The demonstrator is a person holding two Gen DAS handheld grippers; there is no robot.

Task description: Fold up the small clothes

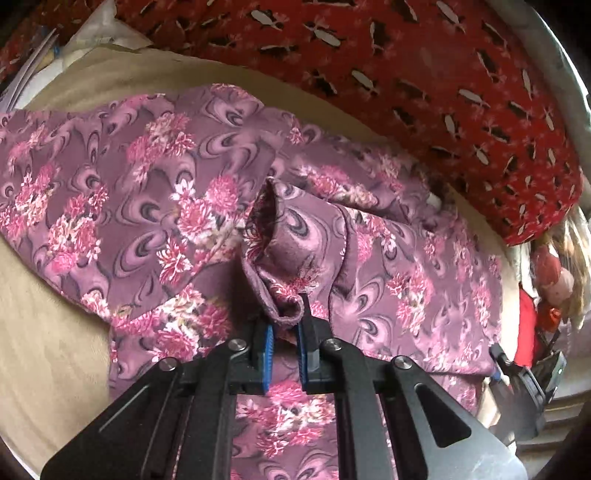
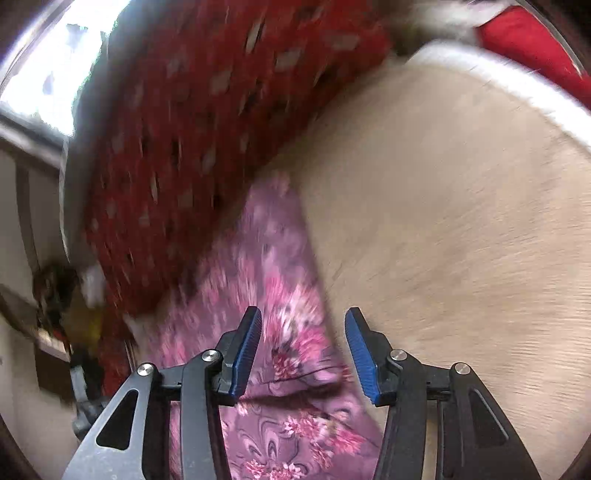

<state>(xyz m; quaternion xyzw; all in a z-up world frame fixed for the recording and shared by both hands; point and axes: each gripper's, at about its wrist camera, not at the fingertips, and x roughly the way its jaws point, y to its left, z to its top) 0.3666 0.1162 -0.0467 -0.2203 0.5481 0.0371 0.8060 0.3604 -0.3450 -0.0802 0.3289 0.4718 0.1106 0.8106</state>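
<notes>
Left gripper (image 1: 287, 325) pinches floral garment (image 1: 147, 177) hem; right gripper (image 2: 303, 350) over it.

A home, most likely a bedroom or living room with a bed or couch as the work surface. Soft beige cover (image 1: 55, 354) spread wide, wrinkling like bedding rather than a tabletop. Large red cushion or quilt (image 1: 424, 92) with a small dark and white print along the far side. White pillow (image 1: 99, 33) and some papers at the far left corner. Doll-like figure with long hair (image 1: 557, 273) at the right edge, beside something red. Bright window (image 2: 55, 62) with a pale frame in the right wrist view, blurred. Dark clutter on a shelf or ledge (image 2: 55, 295) below it, too smeared to identify.
</notes>
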